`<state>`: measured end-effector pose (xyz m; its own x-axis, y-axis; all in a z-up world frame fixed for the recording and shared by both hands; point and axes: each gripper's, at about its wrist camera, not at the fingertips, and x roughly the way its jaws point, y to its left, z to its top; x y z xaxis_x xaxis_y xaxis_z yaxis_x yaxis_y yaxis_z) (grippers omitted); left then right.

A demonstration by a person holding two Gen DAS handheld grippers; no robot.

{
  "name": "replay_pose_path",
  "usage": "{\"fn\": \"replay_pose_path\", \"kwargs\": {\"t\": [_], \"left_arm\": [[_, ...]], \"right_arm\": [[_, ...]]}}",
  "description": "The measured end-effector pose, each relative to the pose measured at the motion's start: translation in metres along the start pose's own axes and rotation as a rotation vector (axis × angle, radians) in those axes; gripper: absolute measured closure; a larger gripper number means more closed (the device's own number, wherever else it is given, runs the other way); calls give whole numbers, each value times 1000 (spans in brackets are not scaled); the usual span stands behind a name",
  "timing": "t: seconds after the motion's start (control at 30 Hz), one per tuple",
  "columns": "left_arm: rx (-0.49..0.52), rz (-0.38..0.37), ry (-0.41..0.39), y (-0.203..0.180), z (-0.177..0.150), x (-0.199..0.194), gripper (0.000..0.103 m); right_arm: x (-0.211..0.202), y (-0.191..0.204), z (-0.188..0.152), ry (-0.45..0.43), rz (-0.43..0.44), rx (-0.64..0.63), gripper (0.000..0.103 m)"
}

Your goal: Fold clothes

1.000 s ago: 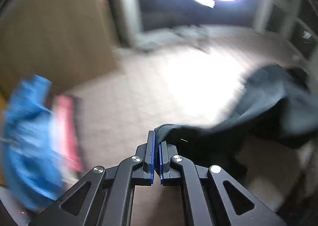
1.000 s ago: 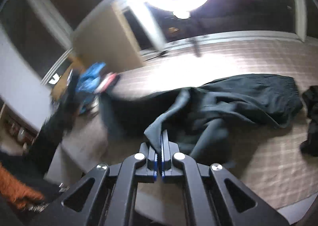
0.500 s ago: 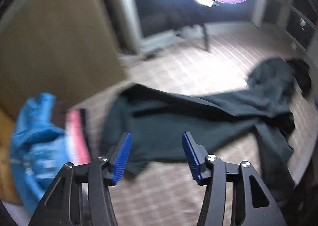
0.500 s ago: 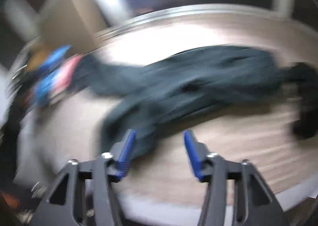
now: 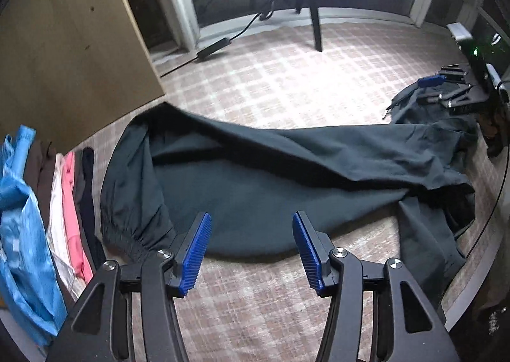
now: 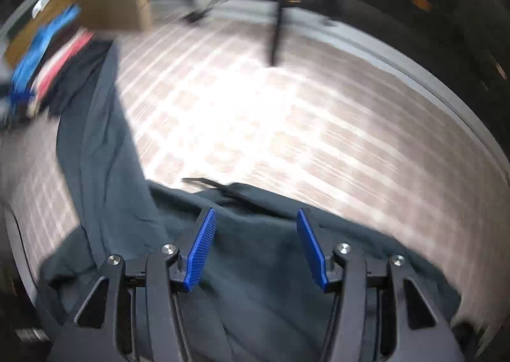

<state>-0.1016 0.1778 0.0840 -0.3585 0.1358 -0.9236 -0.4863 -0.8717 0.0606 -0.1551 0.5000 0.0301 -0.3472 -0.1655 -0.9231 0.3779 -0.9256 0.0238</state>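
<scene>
both the left gripper (image 5: 251, 250) and right gripper (image 6: 256, 250) gape wide, empty, over dark trousers (image 5: 287, 170), seemingly rumpled; pinch matching edges squarely.

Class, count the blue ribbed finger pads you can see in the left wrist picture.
3: two on the left gripper, one pad on each finger, and one on the right gripper at far right. That gripper's other pad may be hidden.
</scene>
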Motion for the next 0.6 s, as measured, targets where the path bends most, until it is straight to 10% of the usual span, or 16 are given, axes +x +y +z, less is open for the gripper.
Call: {"fn": "replay_pose_path", "kwargs": {"t": [0.23,0.3,0.6], "left_arm": [[-9,19,16,-2,3,8,52],[-13,24,22,-2,5,11,52],[30,1,1,-11,16,10,52]], "right_arm": [[33,17,-8,97,43,-197,57],[33,21,-7,81,4,-220,100],[-82,9,-31,-154,1,-90,100]]}}
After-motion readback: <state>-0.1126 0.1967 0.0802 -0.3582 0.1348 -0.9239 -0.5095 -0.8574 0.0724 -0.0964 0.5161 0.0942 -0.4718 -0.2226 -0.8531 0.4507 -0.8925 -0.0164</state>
